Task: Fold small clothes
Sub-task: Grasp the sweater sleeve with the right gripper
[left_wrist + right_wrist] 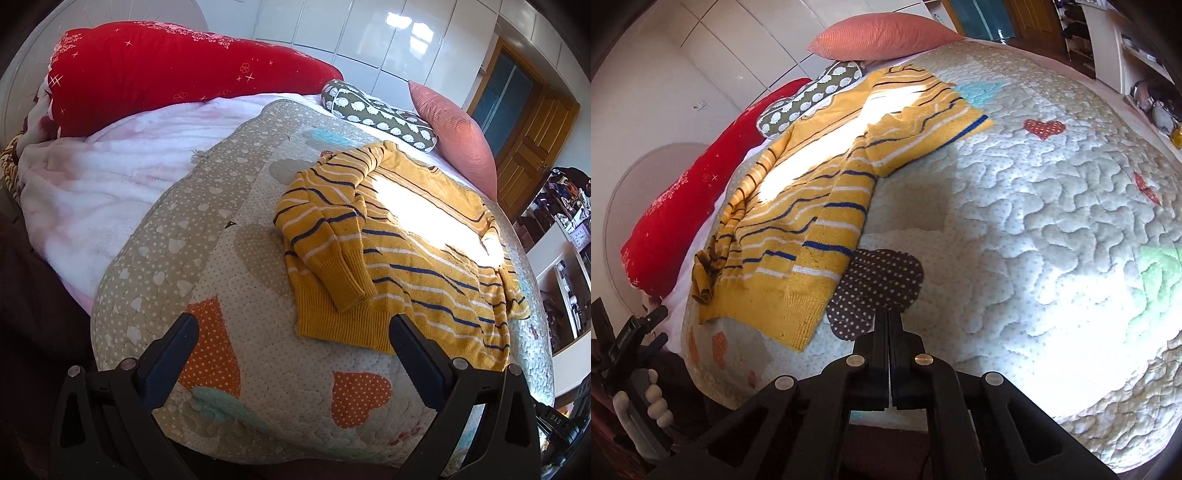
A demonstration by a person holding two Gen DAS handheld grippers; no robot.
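My left wrist camera sits low at the near edge of the bed [258, 258], looking along the left hand-held gripper [291, 328] toward the wardrobe wall, close above the quilt. My right wrist camera is also low at that edge, tilted, looking along the right hand-held gripper [888, 317] across the quilt. Both views share the yellow striped sweater [399, 251] [812, 206], the red pillow [177, 70] [690, 199] and the pink cushion [458, 136] [882, 37].

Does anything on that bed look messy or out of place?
Only the yellow striped sweater: it lies rumpled on the quilt, one sleeve flopped across its front, hem uneven. Neither claw touches it.
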